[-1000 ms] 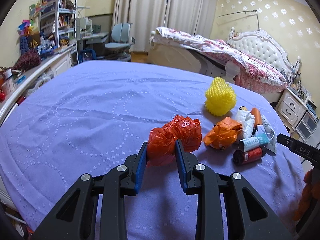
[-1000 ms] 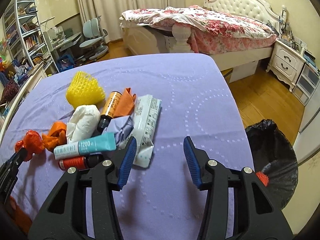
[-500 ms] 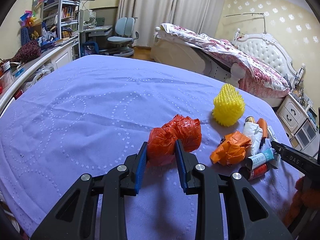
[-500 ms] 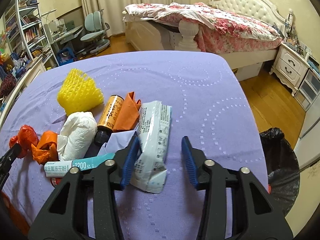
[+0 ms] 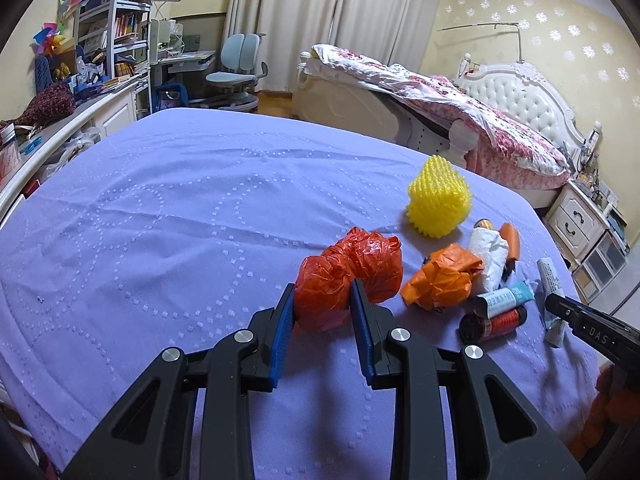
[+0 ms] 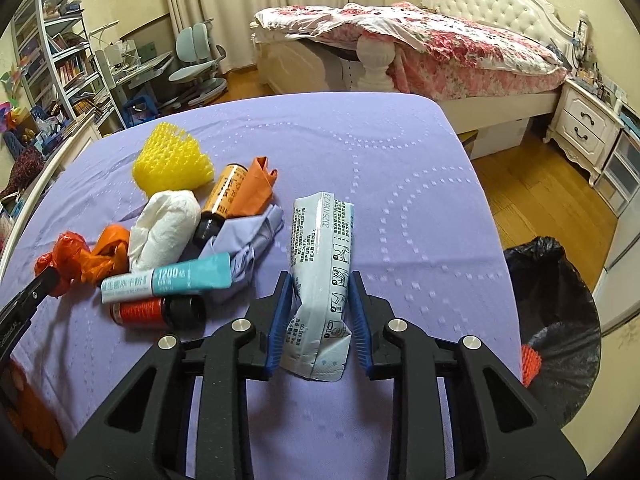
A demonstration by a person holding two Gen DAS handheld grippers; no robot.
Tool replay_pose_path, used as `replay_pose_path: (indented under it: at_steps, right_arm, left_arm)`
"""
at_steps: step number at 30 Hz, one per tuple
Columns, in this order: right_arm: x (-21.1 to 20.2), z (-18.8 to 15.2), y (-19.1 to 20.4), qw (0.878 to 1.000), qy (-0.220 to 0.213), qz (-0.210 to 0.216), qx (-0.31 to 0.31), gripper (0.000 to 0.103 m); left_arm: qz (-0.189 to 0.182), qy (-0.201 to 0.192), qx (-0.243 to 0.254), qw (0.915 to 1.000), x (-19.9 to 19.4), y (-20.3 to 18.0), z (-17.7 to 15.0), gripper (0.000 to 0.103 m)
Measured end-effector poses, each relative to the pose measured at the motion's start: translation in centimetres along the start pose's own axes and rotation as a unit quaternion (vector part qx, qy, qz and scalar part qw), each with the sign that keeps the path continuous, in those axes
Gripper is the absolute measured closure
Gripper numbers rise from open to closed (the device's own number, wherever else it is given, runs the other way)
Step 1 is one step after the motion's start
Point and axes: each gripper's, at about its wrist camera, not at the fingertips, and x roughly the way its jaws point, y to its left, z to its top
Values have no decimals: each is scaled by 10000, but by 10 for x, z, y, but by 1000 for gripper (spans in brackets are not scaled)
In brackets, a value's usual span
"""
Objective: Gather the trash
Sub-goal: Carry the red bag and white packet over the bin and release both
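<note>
Since the earlier frame, the right gripper has come in over the white-and-pale-blue printed plastic packet, which previously lay just to the left of its wide-set fingers; the packet now stands between the blue pads. Its jaws are closing, and both pads appear to bear on the packet's sides near its lower end. The packet lies lengthwise on the lilac quilted bedspread, pointing away from the camera.

Left gripper: unchanged, jaws narrow and clamped on the crumpled red-orange plastic bag, which bulges out beyond and above the pads. The bag rests on the bedspread.

Remaining litter sits in a cluster to the left of the packet in the right wrist view: a yellow foam-net fruit sleeve, a wad of white tissue paper, a brown glass bottle with an orange label, a folded orange plastic sheet, a crumpled lilac wrapper, a teal-and-white tube and a small red-labelled bottle with a black cap. A crumpled orange plastic bag lies between the held red-orange bag and the tissue.

A black bin liner stands open on the wooden floor to the right of the bed's edge, with a red object inside it.
</note>
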Motion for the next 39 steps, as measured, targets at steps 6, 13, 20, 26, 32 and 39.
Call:
replay_pose_path:
  at_steps: [6,13,20,26,32,39]
  right_arm:
    - [-20,-20,-6,10000,-80,-7,12,75]
    - [-38,-37,-12,9999,-151,-45,-12,75]
    - [-57,-48,-24,9995,-282,-86,88,75]
    - [-82,-52,-43,9979,-562,-279,175,75]
    - [-98,-56,-72,9953,-741,-454,431,75]
    - [-108,-57,-118,9904,-864,-760,766,75]
  left_arm:
    - [-55,-60,65,9999,-14,-6,-7,73]
    - [-127,-198,96,9997,-36,-9,-10,73]
    - [-358,-365,283,9983,-54,-35,-13,73]
    - [-645,-388,543,9957,-57,-66,-19,73]
    - [-1047,-358,970,9891,-57,-114,-25,73]
    - [-1497,-307,1346,9790,-51,-170,-28,73]
